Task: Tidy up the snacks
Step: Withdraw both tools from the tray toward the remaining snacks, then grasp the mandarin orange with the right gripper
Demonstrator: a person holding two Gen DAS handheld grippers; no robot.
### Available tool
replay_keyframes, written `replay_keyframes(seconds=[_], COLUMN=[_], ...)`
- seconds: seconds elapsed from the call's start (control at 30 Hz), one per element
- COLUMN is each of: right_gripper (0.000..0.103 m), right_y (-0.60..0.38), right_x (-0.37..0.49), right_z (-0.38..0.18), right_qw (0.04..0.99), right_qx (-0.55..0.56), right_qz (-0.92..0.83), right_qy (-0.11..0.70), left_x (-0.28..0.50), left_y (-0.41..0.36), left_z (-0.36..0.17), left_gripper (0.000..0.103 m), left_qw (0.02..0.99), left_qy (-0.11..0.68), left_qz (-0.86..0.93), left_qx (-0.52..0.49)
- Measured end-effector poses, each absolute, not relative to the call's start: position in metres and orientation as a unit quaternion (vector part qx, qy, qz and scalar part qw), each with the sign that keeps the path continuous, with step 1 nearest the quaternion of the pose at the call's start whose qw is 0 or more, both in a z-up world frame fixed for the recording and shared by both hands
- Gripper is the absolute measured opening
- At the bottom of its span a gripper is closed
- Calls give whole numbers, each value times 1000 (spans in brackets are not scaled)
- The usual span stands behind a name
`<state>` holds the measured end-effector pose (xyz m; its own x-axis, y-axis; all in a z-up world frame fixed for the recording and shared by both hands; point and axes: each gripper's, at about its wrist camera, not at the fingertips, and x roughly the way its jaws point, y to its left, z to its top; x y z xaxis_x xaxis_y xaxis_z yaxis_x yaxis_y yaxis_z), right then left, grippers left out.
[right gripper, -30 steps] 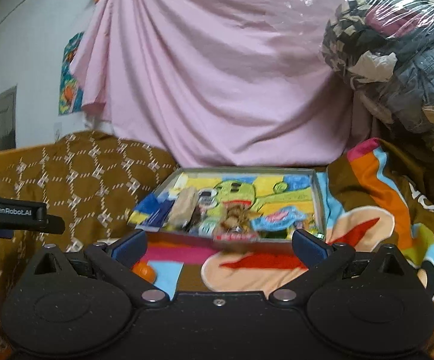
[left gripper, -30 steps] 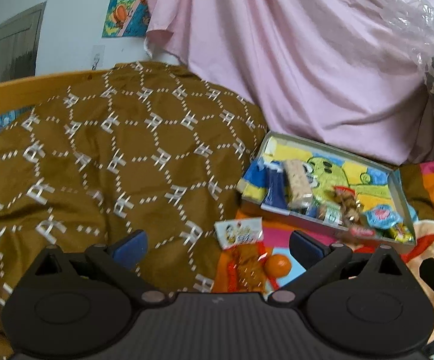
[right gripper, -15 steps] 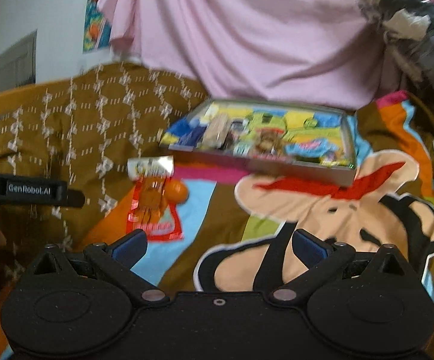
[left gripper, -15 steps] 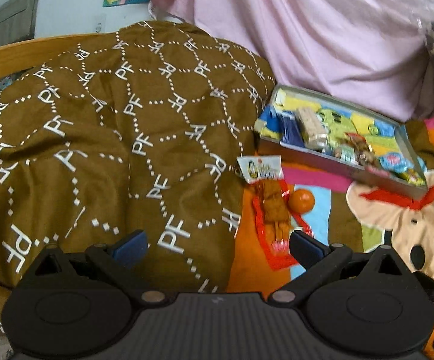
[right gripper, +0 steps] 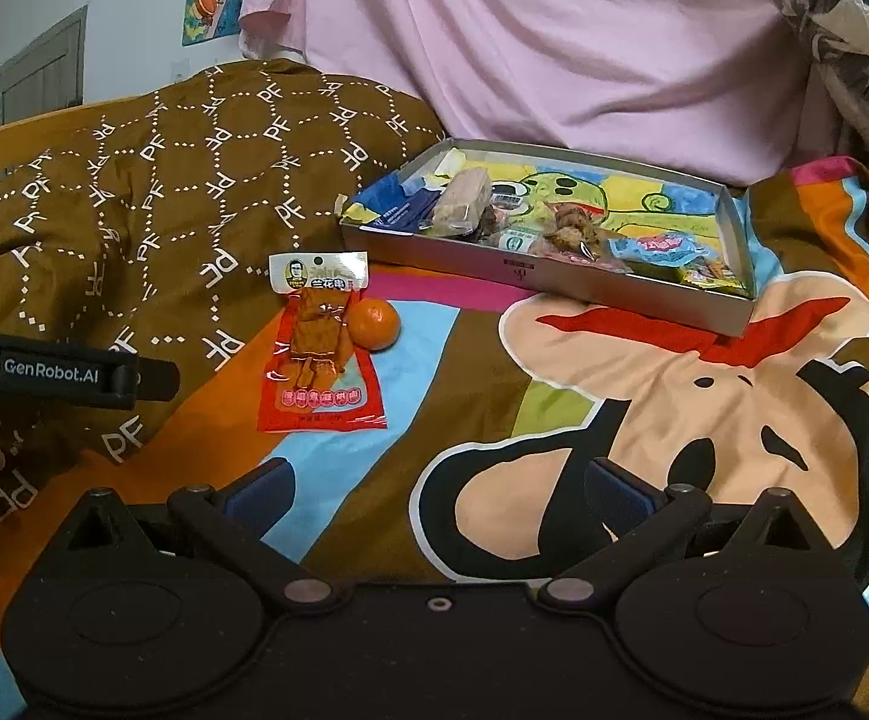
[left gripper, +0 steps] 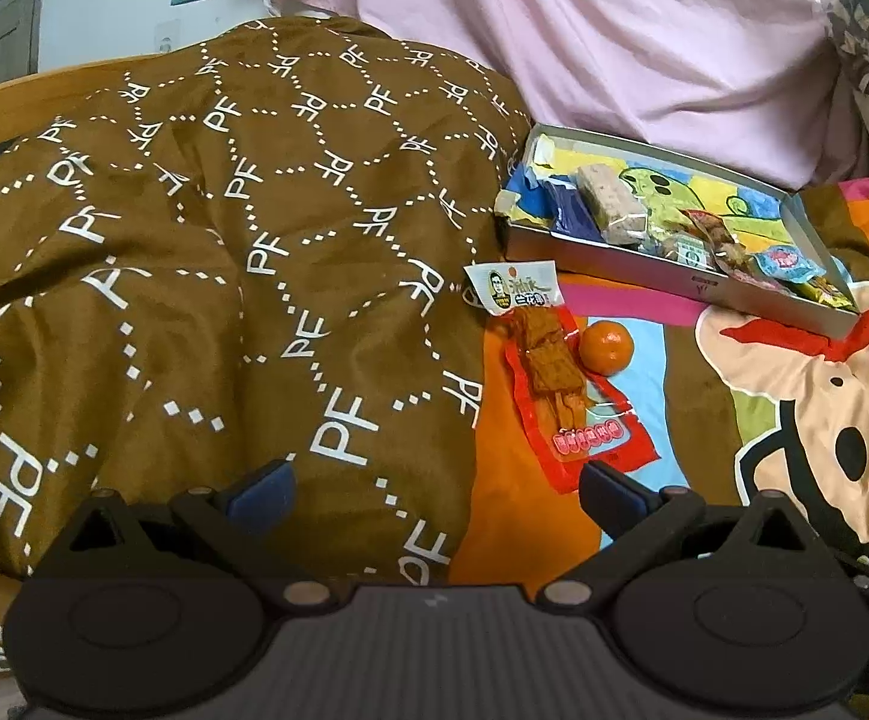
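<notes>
A red snack packet [left gripper: 560, 372] with a white header lies flat on the cartoon blanket, with a small orange [left gripper: 607, 348] touching its right side. Both show in the right wrist view: the packet [right gripper: 320, 354] and the orange [right gripper: 374, 324]. Behind them sits a shallow grey box [left gripper: 662, 282] holding several wrapped snacks; it also shows in the right wrist view [right gripper: 554, 282]. My left gripper [left gripper: 434, 492] is open and empty, just short of the packet's near end. My right gripper [right gripper: 437, 489] is open and empty, further right over the blanket.
A brown patterned quilt [left gripper: 194, 240] is heaped at the left. A pink sheet [right gripper: 524, 48] hangs behind the box. A plastic-wrapped bundle of bedding [right gripper: 842, 18] is at the upper right. The left tool's body [right gripper: 62, 372] juts in at the right view's left edge.
Both grippers have pulled back and tilted down, so the packet, orange and blanket now show fully. Nothing on the bed has moved.
</notes>
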<state>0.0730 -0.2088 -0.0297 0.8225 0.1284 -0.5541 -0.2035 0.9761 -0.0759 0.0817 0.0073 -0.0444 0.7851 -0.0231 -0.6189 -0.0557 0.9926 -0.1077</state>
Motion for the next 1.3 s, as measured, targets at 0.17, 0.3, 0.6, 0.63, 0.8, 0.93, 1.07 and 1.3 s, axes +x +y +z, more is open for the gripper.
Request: replay_keyframes(seconds=[0.17,0.3,0.6,0.63,0.8,0.93,1.07,1.3], right_gripper=[102,102,102,102,102,102,102,102], right_y=[-210,-211,-216,-217,-224,-227,-222,-203], right_x=[79,85,99,101,115,138,161,190], right_z=[-31,-32,-33,-33,-26,-24,-29,-42], right_qw=[952,953,955,956,955,952,948,944], right_qx=[-58,-50,-36,-35,-17,-4,-3,-73], right_qz=[81,78,61,59,63,58,69,99], right_qy=[288,290,287,286,288,301,311,306], left_x=[84,88,110,114,123,125,129,134], left_y=[7,6,-3,-5,-12,-6,1,3], left_z=[-45,-46,-44,-45,-51,-54,-57,-61], left_gripper=[103,103,103,103,103,103,103,103], left_qw=[944,943,946,946,948,945,941,943], left_qy=[325,328,310,309,313,320,329,325], left_qz=[2,7,24,23,37,39,44,49], left_qx=[-56,-60,-90,-89,-51,-59,-67,-57])
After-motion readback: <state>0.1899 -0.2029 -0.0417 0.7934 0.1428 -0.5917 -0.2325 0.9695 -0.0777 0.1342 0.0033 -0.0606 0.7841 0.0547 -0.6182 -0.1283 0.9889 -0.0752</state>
